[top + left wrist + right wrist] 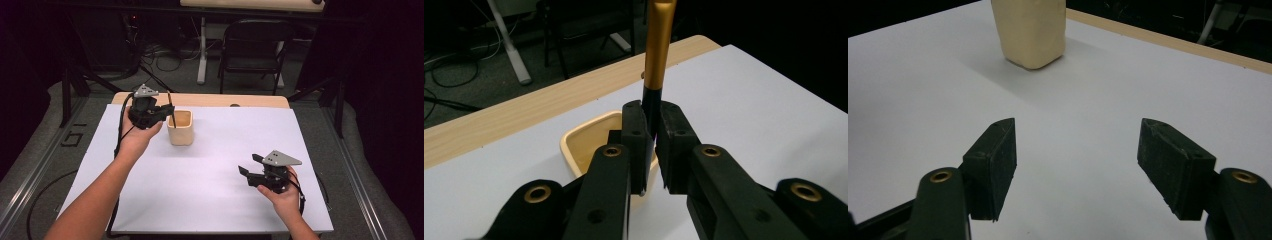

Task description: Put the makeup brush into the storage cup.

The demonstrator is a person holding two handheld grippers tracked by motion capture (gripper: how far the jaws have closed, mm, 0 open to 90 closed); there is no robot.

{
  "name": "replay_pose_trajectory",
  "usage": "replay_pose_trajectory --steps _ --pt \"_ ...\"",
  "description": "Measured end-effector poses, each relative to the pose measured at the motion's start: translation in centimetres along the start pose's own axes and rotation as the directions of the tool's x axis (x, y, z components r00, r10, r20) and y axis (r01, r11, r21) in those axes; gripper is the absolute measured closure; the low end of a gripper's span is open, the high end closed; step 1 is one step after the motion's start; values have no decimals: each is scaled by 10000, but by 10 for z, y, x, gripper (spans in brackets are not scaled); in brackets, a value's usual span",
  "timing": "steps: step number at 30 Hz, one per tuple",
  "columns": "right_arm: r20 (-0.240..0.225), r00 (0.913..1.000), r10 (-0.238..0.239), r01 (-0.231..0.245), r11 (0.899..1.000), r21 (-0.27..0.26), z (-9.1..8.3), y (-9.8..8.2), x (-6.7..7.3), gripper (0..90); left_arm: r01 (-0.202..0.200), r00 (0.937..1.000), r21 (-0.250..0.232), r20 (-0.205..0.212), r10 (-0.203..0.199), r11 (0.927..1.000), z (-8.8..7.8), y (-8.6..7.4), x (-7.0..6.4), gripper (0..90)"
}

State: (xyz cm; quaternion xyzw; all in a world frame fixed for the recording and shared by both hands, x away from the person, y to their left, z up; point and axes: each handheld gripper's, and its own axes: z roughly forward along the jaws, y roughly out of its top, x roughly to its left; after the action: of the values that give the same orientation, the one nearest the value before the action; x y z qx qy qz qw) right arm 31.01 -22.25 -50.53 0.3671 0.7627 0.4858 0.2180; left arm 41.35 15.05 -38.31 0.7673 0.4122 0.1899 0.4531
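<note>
While the left gripper (650, 145) pinches a thin dark rod with a gold handle (659, 45), its jaws are nearly together around the dark shaft, holding it upright above the cream cup (180, 127), likely so it can drop straight in. On the table the cup sits at about eleven o'clock on the white sheet (225, 150). At five o'clock the right gripper (1077, 165) hovers with jaws wide and nothing between them, aimed toward the cup, well apart from it.
</note>
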Motion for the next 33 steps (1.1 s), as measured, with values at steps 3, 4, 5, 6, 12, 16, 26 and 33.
replay_pose_trajectory --steps 3,4,5,6,12,16,26,33 --pt "78 10000 -30 30 10000 14 -3 -4 0 318 -10 10000 -49 -18 10 10000 1 3 3 831" --pt "144 9999 -37 36 10000 53 -4 -5 0 318 7 10000 -44 -37 -7 10000 1 3 3 831" --pt "162 9998 -76 74 9999 93 -5 -6 0 318 -18 10000 -39 -52 18 10000 2 4 4 831" --pt "150 9999 -58 57 9999 105 -5 -7 0 319 -23 10000 -53 -77 23 10000 2 5 5 831" --pt "201 9998 92 -96 9997 210 -8 -14 0 319 15 9998 -96 -184 -16 10000 6 9 7 832" --pt "220 9997 93 -96 9998 169 -8 -14 1 318 68 9997 -129 -233 -71 9999 8 12 9 831" --pt "301 9995 118 -119 9999 24 -9 -16 -1 318 202 9990 -65 -406 -205 9998 18 18 12 831" --pt "371 9993 52 -55 10000 80 -8 -17 -1 318 366 9979 -94 -531 -370 9993 25 17 16 831"
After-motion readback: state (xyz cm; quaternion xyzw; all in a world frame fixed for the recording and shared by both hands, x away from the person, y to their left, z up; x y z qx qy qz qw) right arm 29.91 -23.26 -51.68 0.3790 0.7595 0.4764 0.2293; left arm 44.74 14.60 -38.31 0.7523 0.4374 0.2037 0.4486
